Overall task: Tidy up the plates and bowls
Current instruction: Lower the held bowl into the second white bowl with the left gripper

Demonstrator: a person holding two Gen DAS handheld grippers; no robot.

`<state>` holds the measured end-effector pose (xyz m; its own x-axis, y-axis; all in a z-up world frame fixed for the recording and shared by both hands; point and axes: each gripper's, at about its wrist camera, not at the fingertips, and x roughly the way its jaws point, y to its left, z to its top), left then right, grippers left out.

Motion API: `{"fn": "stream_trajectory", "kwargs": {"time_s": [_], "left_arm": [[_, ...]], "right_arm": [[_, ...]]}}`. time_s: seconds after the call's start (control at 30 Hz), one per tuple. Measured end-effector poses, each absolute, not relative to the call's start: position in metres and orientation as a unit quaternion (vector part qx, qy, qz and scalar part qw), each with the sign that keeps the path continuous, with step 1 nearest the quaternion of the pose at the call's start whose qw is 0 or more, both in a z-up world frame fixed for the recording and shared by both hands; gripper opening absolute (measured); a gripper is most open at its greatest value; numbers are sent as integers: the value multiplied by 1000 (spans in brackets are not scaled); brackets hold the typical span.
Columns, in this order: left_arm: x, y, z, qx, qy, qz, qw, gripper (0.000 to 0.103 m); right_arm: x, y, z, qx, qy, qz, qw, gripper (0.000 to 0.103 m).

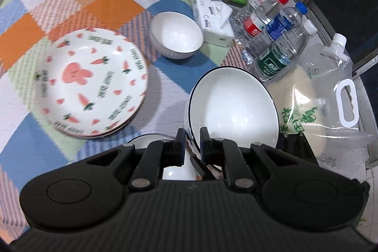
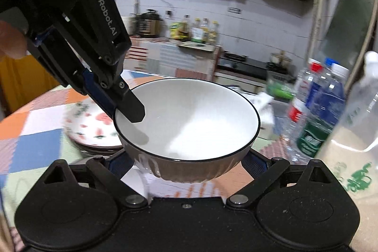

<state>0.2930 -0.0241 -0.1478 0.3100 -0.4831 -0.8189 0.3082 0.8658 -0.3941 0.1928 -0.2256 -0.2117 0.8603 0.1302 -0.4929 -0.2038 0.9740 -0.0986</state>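
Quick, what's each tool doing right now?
Left tool: shut on the black-rimmed bowl, pinching its rim.
Right tool: jaws around that bowl's base; grip cannot be told.

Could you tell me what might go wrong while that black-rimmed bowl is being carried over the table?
1. The left gripper pinches the black-rimmed bowl only at its rim, so it could tilt or slip; the right gripper's jaws sit beside its base, contact unclear.
2. The water bottles stand close on one side; a swing might topple them.
3. Another bowl and the carrot plates lie below; a drop could chip them.
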Motion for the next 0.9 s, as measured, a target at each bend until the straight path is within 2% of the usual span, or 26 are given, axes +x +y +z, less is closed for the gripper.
{"fn": "stream_trajectory", "kwargs": {"time_s": [0.4, 0.9], "left_arm": [[264, 18, -171, -81, 567, -205, 793, 10], [256, 11, -201, -22, 602, -166, 781, 9]], "right_arm": [[177, -210, -219, -56, 279, 211, 935, 99], [171, -192, -244, -75, 325, 237, 912, 99]]}}
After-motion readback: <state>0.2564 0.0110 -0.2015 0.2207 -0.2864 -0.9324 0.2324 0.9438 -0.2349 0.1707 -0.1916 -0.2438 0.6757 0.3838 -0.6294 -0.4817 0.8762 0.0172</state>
